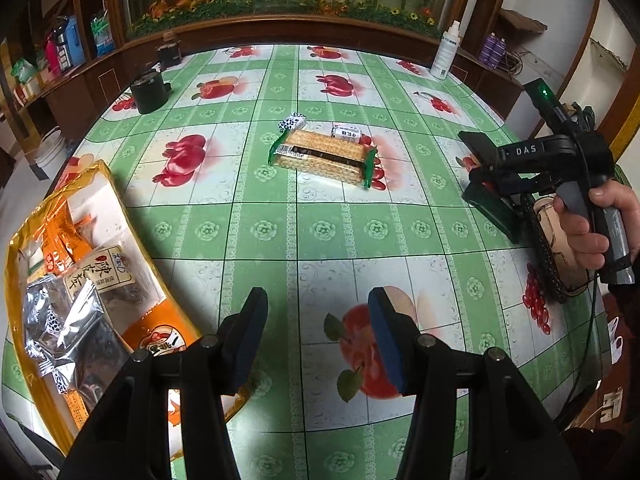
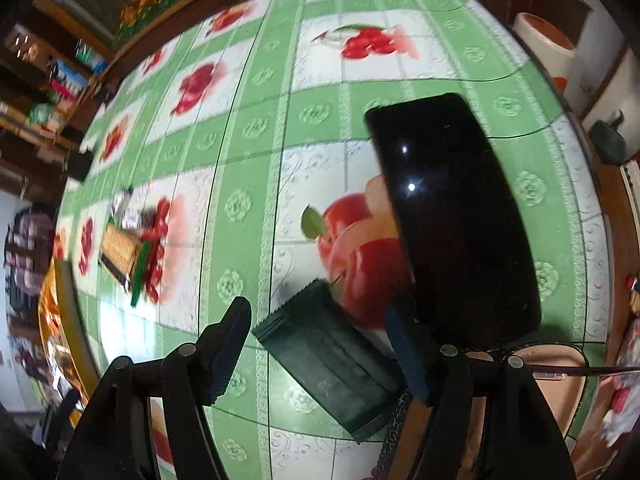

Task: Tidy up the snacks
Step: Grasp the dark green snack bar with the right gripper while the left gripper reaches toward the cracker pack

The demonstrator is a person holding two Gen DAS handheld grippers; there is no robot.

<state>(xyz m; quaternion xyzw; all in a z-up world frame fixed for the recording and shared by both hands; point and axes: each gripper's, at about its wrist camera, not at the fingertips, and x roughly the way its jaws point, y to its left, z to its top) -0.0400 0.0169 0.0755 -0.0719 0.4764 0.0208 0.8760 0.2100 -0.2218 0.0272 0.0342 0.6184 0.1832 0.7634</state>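
Observation:
A large orange snack bag [image 1: 80, 280] lies open at the table's left, with several small packets inside. A cracker pack [image 1: 326, 156] in green-ended wrap lies mid-table, with two small wrapped snacks [image 1: 294, 122] [image 1: 347, 133] just behind it. My left gripper [image 1: 316, 336] is open and empty over the near table, right of the bag. My right gripper [image 2: 320, 340] is open over a dark green sachet [image 2: 332, 364] that lies between its fingers; it also shows at the right of the left wrist view [image 1: 476, 172]. The cracker pack shows blurred at left in the right wrist view [image 2: 124, 248].
A black phone [image 2: 452, 216] lies by the right gripper. A black tin [image 1: 150, 92] and a dark jar [image 1: 169, 54] stand at the back left, a white spray bottle [image 1: 444, 54] at the back right. Wooden shelves surround the table [image 1: 320, 232].

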